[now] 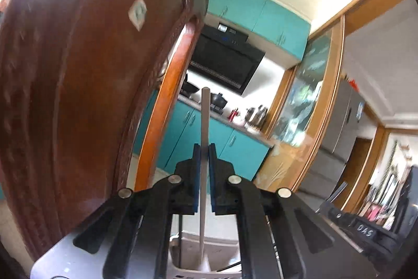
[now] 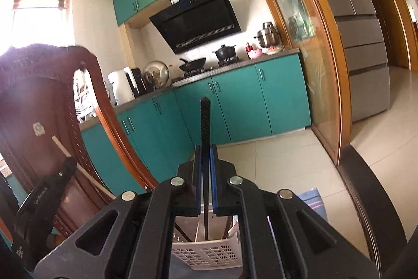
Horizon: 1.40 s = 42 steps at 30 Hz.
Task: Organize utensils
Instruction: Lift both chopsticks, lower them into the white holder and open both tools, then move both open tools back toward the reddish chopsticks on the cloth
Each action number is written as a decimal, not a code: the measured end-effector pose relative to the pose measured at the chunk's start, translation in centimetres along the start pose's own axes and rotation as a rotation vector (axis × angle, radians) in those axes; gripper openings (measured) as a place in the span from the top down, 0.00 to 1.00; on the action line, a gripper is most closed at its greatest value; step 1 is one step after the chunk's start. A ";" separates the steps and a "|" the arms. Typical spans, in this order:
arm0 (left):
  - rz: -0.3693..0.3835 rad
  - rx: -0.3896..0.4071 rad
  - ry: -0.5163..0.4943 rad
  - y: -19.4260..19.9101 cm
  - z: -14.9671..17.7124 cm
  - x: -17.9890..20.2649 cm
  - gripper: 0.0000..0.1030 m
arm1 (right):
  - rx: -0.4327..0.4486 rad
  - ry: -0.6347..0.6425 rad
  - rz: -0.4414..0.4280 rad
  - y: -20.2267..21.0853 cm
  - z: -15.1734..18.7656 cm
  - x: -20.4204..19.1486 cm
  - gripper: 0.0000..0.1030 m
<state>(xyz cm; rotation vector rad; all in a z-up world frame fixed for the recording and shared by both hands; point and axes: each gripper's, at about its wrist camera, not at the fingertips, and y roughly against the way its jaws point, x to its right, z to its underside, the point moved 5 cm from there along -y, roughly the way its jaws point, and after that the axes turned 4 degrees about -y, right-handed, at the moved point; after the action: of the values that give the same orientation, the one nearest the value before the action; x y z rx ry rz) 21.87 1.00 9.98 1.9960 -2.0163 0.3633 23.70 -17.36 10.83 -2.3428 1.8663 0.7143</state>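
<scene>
Utensils stand clamped in both grippers above a white slotted holder, each held upright so its lower end can drop straight into a compartment. At centre frame of the left wrist view, the left gripper (image 1: 204, 148) has its blue-padded fingers closed narrowly on a white utensil (image 1: 204, 122), seemingly a spoon, whose handle rises toward the range hood (image 1: 224, 62) while its broader end sits low in the caddy (image 1: 183, 258) at the bottom edge. In the right wrist view, the right gripper (image 2: 205, 149) pinches a black chopstick (image 2: 205, 122) the same way, its tip hanging just above or inside the basket's (image 2: 209, 255) opening; which compartment cannot be told. The vertical grip appears chosen to keep each piece aligned with the holder's narrow slots. A carved wooden chair back (image 1: 78, 69) fills the left of the frame, close beside the working area, and could crowd the left hand's movement.
</scene>
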 end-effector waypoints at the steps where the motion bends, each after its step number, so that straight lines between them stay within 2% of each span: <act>1: -0.009 -0.024 -0.010 -0.6 0.6 0.0 0.93 | -0.008 0.010 0.002 -0.3 0.4 0.0 0.94; 7: -0.044 -0.128 -0.055 -3.2 3.4 0.3 0.93 | -0.065 0.047 0.008 -1.9 2.3 0.0 0.94; 16: -0.053 -0.173 -0.132 -3.7 4.6 1.2 0.93 | -0.097 0.070 0.024 -1.8 3.2 0.3 0.94; 18: -0.050 -0.173 -0.145 -3.5 4.6 1.4 0.84 | -0.094 0.070 0.023 -1.6 3.1 0.3 0.93; 21: -0.048 -0.164 -0.156 -2.9 4.4 1.4 0.70 | -0.091 0.072 0.024 -0.8 3.0 0.4 0.83; 26: -0.047 -0.164 -0.206 -1.6 4.6 1.7 0.59 | -0.056 0.062 0.008 1.3 2.7 0.9 0.61; 28: -0.041 -0.173 -0.228 -1.1 4.8 1.9 0.57 | -0.046 0.059 0.007 2.3 2.7 1.2 0.57; 38: -0.031 -0.225 -0.305 0.9 5.7 2.3 0.44 | -0.067 0.098 0.067 5.3 4.7 4.1 0.53; 42: -0.029 -0.256 -0.339 1.5 6.7 2.3 0.39 | -0.165 0.087 0.112 4.8 8.0 6.5 0.52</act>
<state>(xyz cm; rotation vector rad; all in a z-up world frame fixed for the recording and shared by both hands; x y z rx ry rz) 20.20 -3.60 4.64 2.0249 -2.0933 -0.2477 17.69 -21.92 2.27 -2.4181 2.0635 0.8200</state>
